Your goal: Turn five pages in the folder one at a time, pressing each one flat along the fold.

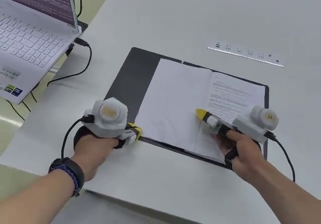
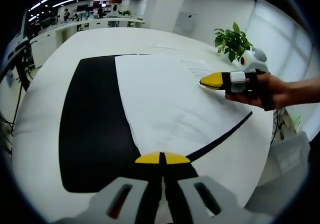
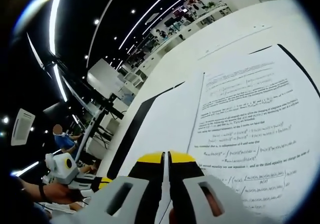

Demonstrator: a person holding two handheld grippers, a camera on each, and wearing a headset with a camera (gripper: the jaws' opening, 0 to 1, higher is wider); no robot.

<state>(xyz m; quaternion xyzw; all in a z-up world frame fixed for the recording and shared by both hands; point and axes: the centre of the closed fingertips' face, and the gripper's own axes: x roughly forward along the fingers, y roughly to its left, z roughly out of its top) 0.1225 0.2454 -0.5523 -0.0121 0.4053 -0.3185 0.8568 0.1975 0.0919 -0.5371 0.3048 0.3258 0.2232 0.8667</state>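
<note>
Folder (image 1: 129, 81) lay open and flat on the white table (image 1: 200, 13), close to the near edge. A blank sheet (image 1: 173, 103) lay turned over on its left side, and a page with print (image 1: 238, 96) showed on its right side. The right gripper (image 1: 201, 114) had its two yellow jaws closed tight together with nothing between them, and its tip sat on the paper just beside the fold (image 1: 205, 91). It looked like the pressing step for this page. The left gripper (image 1: 134, 131) also had its jaws closed with nothing between them, and it sat at the near edge of the black cover, maybe to hold the folder down. At least one page seemed turned, but the pictures could not tell how many of the five were done or left. A laptop (image 1: 30, 33) stood well apart on the left with a black cable (image 1: 83, 66) curling near the folder's far corner. A power strip (image 1: 246, 53) lay beyond the folder. Bare table lay behind and to the right, so pages had room to swing. The near table edge was close to both hands.
</note>
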